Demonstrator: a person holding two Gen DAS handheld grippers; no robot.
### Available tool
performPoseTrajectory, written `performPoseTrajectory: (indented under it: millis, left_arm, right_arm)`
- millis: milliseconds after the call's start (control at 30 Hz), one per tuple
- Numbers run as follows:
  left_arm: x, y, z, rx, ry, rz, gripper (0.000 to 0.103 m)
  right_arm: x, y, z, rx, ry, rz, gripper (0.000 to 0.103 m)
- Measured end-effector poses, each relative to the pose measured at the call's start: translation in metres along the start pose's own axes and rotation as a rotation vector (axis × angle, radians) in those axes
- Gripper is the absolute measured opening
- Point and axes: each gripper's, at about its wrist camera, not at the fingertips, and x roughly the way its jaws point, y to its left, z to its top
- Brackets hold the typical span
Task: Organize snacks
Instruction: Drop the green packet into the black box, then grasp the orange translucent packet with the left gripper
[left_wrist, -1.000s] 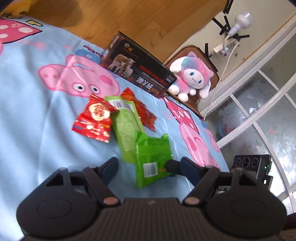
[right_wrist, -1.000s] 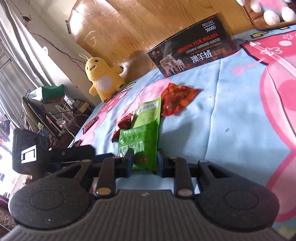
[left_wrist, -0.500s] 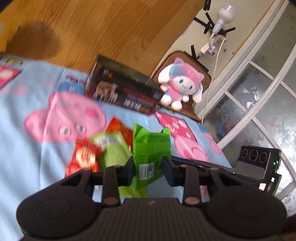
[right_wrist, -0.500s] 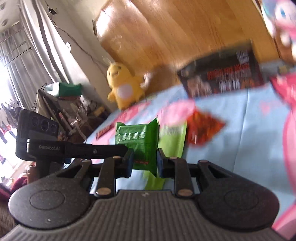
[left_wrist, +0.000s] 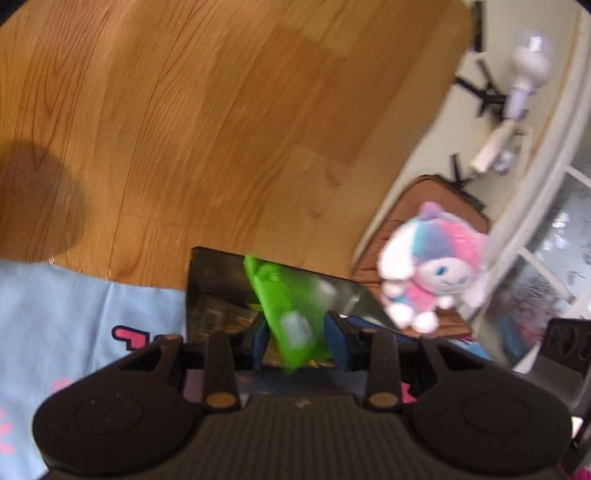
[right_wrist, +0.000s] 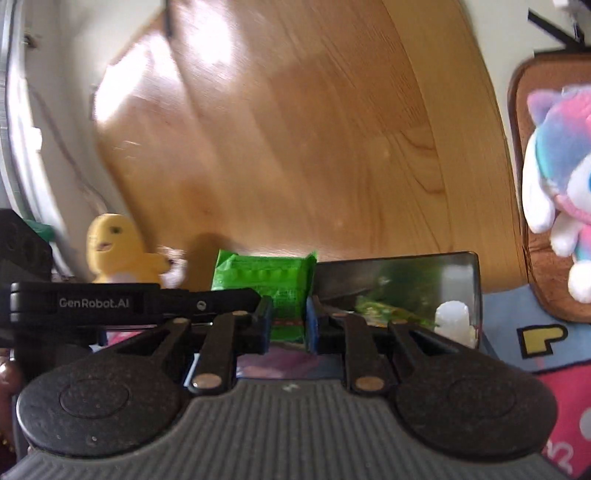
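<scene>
Closest to my cameras: both grippers clenched on the same small bright green foil snack packet (left_wrist: 291, 314). My left gripper (left_wrist: 297, 341) pinches its lower end between the blue pads; my right gripper (right_wrist: 289, 325) clamps the lower middle, top seam standing free above. The packet is lifted off the blue cartoon-print bedsheet (left_wrist: 74, 310), held over the near edge of the open dark rectangular box (right_wrist: 395, 291).

Risk, my read: 2 grippers on 1 thin packet. If they pull apart or twist unevenly the foil could tear or slip from 1 pair of pads. Left view is motion-blurred, so the rig looks to be moving fast; a late release could drop the packet on the bed short of the box, or knock the box wall.

Container: the dark box, glossy inside, seems to hold some greenish and yellowish wrappers plus a white cylindrical thing (right_wrist: 452, 319); too blurred to say what.

Further back: yellow duck plush toy (right_wrist: 114, 251) to the left, pink-blue-white plush toy (left_wrist: 432, 266) on a brown cushion (left_wrist: 402, 221), wooden headboard (left_wrist: 221, 129) behind everything.
</scene>
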Motion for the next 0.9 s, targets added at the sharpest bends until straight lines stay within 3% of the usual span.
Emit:
performPoseTrajectory:
  millis: [67,133,233,300,433,600,633,733,900]
  left_arm:
    - [0.010,0.007,-0.002,-0.017,0.008,0.031,0.035]
    - [0.009,0.013,-0.007,-0.034,0.010,0.037,0.035]
    - [-0.018,0.017,-0.018,-0.049,-0.043,-0.014,0.037]
    - [-0.041,0.021,-0.029,-0.063,-0.072,-0.040,0.044]
    - [-0.065,0.033,-0.065,-0.100,-0.023,-0.068,0.044]
    - [-0.051,0.039,-0.103,-0.126,0.141,-0.021,0.044]
    - [-0.056,0.037,-0.109,-0.106,0.123,-0.019,0.045]
    - [-0.066,0.028,-0.117,-0.066,0.156,-0.025,0.045]
    - [-0.091,0.013,-0.135,-0.003,0.182,-0.023,0.045]
  right_arm:
    - [0.010,-0.003,-0.003,0.003,0.026,-0.027,0.027]
    - [0.005,-0.003,-0.010,0.005,-0.001,-0.044,0.033]
    - [-0.023,0.000,-0.019,0.037,-0.064,-0.032,0.035]
    - [-0.044,0.002,-0.029,0.080,-0.066,0.024,0.035]
    - [-0.062,0.007,-0.055,0.073,0.063,0.137,0.035]
    - [-0.048,0.009,-0.082,0.039,0.268,0.080,0.035]
    - [-0.049,0.011,-0.087,0.033,0.288,0.074,0.035]
    - [-0.069,0.020,-0.097,-0.014,0.267,0.079,0.034]
    - [-0.105,0.026,-0.117,0.047,0.279,0.141,0.035]
